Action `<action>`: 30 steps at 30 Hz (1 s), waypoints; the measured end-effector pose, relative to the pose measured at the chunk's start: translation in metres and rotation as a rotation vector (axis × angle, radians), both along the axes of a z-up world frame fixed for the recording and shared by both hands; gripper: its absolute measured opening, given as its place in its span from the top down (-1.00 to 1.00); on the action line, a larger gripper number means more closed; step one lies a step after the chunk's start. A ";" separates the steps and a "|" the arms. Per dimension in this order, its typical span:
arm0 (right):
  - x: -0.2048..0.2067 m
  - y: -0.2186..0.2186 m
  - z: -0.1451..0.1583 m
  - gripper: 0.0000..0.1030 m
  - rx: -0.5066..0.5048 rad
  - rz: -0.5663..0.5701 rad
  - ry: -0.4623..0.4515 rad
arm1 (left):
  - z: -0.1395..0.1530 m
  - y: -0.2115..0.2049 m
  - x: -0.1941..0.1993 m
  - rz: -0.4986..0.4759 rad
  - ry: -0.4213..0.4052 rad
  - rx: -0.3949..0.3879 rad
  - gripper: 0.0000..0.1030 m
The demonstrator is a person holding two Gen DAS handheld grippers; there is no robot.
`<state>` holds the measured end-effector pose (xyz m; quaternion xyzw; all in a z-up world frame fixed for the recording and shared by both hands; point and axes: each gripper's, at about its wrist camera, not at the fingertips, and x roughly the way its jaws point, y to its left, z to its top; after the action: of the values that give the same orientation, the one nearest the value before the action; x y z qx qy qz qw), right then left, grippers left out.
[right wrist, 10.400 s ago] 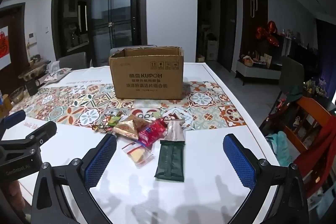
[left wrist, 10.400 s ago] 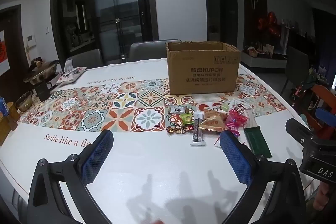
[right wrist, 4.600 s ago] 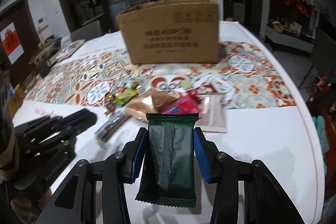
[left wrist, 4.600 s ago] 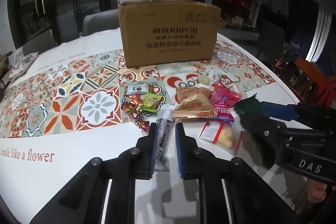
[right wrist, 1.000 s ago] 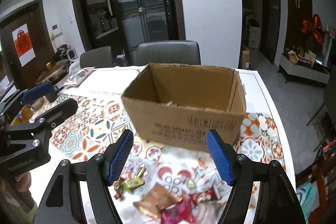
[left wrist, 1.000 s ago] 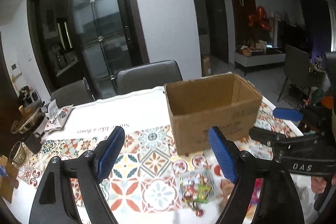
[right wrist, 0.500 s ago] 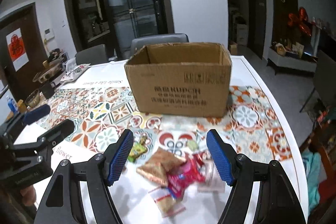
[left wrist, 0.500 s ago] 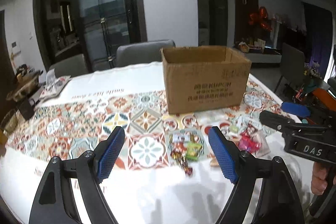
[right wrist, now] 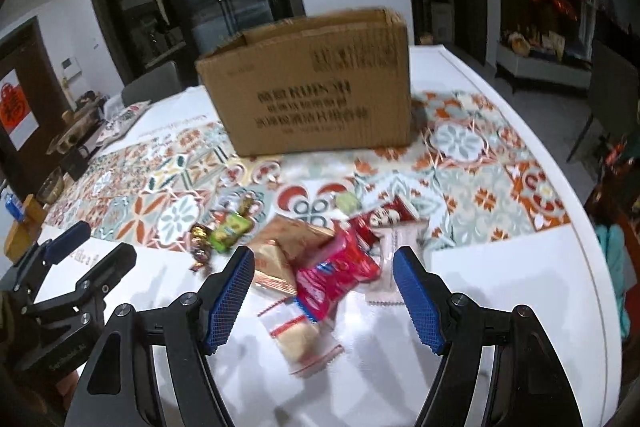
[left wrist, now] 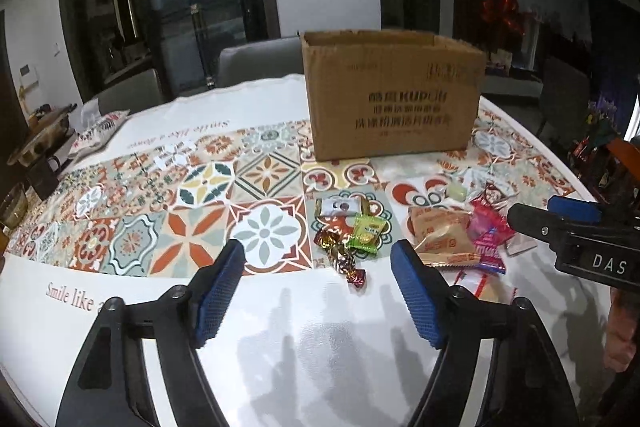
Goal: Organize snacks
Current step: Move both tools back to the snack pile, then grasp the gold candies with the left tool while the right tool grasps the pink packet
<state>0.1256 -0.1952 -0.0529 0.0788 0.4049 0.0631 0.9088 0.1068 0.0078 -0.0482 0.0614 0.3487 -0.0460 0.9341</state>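
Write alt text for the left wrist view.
The left gripper, fingers closing with nothing between them, hovers over a white table before scattered wrapped snacks. A cardboard box stands behind them on the patterned runner.

Cardboard box (right wrist: 312, 95) print blurred (right wrist view), inside hidden

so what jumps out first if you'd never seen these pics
The brown cardboard box stands open-topped at the middle of the patterned tablecloth. In front of it lies a loose heap of snacks: a red packet, a tan packet and a green candy. Both grippers hang above them with nothing between their fingers.
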 end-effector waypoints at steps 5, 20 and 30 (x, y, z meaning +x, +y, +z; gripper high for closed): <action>0.011 -0.002 -0.017 -0.35 0.015 0.006 0.036 | -0.013 -0.004 0.012 -0.006 0.039 0.006 -0.26; 0.032 0.003 -0.045 -0.18 0.029 0.034 0.113 | -0.048 -0.007 0.046 -0.019 0.150 -0.042 0.01; 0.040 0.012 -0.054 0.02 0.047 0.067 0.147 | -0.063 -0.006 0.065 -0.004 0.221 -0.086 0.29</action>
<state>0.1659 -0.1834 -0.1071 0.0907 0.4714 0.0972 0.8718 0.1719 0.0023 -0.1110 0.0164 0.4473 -0.0696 0.8915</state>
